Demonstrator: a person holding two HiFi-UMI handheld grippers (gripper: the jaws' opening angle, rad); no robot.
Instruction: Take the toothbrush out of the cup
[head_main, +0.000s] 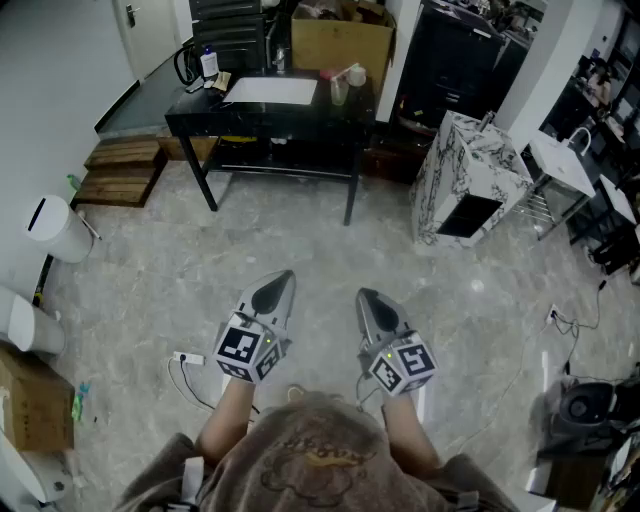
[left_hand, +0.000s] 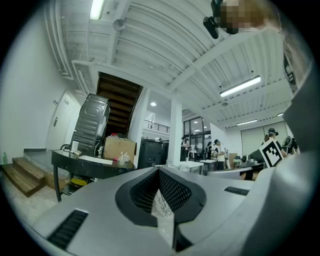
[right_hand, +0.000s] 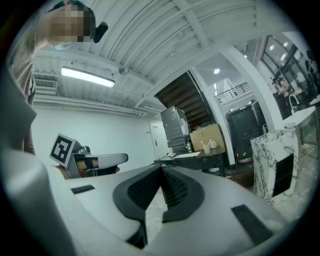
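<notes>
A black table (head_main: 290, 115) carries a flat white sheet (head_main: 270, 90), a cup (head_main: 339, 93) beside it and a small bottle (head_main: 208, 63)

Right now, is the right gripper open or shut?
Shut: the right gripper shows its jaws meeting at the tips, with nothing between them.

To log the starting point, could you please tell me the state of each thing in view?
left gripper: shut, empty, held level.
right gripper: shut, empty, held level.
toothbrush: standing in the cup, untouched.
cup: upright on the black table, far from both grippers.
</notes>
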